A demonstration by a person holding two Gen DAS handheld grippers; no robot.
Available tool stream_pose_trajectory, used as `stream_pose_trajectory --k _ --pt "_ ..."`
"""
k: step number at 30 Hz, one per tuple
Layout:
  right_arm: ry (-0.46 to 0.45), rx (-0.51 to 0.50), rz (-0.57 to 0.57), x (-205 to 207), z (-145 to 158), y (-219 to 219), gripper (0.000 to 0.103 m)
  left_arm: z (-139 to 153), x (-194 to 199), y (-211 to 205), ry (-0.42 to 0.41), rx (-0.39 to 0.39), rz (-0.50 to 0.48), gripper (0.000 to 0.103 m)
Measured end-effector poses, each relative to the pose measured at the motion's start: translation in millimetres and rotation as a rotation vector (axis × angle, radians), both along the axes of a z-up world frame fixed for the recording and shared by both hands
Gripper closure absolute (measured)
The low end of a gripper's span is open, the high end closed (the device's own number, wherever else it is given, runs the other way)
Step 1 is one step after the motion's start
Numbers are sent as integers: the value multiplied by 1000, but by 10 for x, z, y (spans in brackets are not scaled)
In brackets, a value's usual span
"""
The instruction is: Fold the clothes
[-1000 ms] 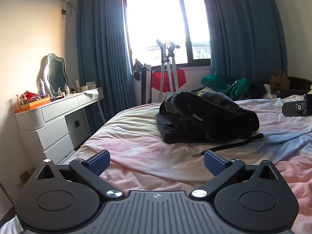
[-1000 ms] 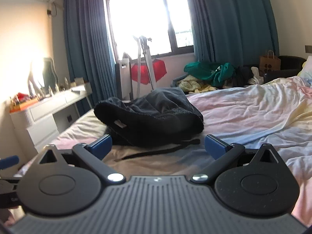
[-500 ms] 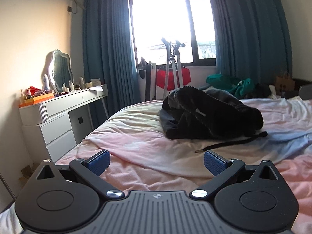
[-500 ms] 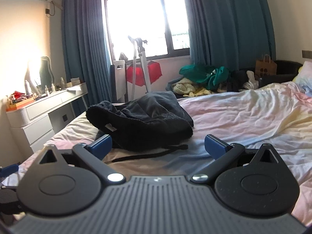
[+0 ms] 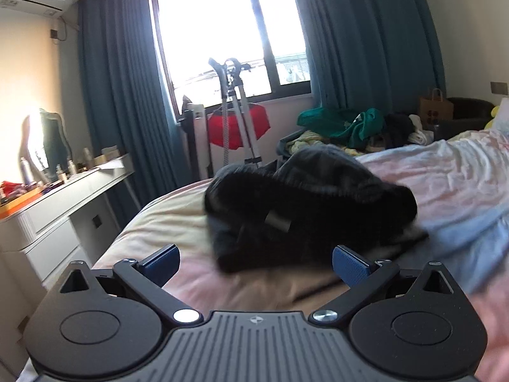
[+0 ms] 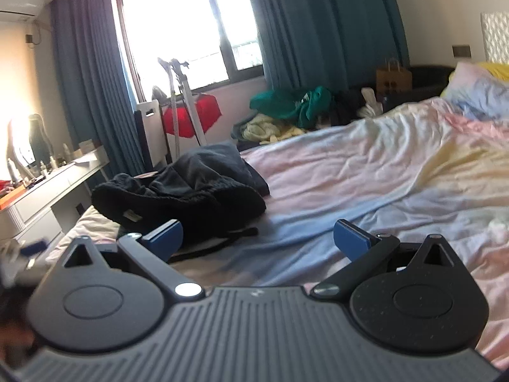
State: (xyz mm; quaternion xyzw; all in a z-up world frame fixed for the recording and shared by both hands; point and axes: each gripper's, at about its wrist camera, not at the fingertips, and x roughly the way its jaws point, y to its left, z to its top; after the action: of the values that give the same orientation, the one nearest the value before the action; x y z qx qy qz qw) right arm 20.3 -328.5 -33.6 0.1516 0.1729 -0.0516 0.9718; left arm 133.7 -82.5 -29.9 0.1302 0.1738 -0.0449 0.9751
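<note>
Left gripper (image 5: 256, 262) has closed right in on the dark garment (image 5: 305, 213), heaped on the bed (image 5: 445, 184), jaws spread wide, nothing gripped. Right gripper (image 6: 258, 237) hangs alongside, equally unclenched; folding hasn't begun.

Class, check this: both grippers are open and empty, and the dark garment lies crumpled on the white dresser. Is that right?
Not quite. The dark garment lies crumpled on the bed, not on the dresser, which stands beside the bed; the right wrist view shows it. The left gripper and right gripper are indeed open and empty.
</note>
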Motion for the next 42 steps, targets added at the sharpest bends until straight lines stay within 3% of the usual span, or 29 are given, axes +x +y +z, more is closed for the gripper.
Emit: stream_pose_trajectory --k 4,9,15,17,18,19,21,22,24,27,34,42 --pt "25 10 8 120 -107 -18 0 -37 568 -163 -10 18 57 0" --pt "63 0 39 307 -258 23 0 -252 1114 -270 -11 126 148 2" --pt "97 18 55 539 -428 51 0 -267 1517 -297 -77 116 148 7" --pt "101 12 59 589 -466 77 0 -230 1637 -312 -82 87 134 26" --pt "101 7 60 607 -479 92 0 -211 1696 -318 -81 70 126 42" --pt "101 3 61 623 -492 105 0 -191 1752 -325 -77 54 127 66" --pt "104 -10 63 642 -515 128 0 -132 1824 -310 -66 6 162 89" --pt "102 -17 62 645 -523 135 0 -90 1834 -274 -56 -36 169 90" --pt "98 -29 55 648 -533 142 0 18 1782 -185 -55 -99 173 93" --pt "88 -28 44 648 -519 135 0 249 1509 -47 -95 -127 145 94" --pt "45 -97 22 553 -430 217 0 734 429 384 -158 -183 71 94" --pt "-28 -219 42 281 -311 436 0 794 -665 1331 -126 -321 158 94"
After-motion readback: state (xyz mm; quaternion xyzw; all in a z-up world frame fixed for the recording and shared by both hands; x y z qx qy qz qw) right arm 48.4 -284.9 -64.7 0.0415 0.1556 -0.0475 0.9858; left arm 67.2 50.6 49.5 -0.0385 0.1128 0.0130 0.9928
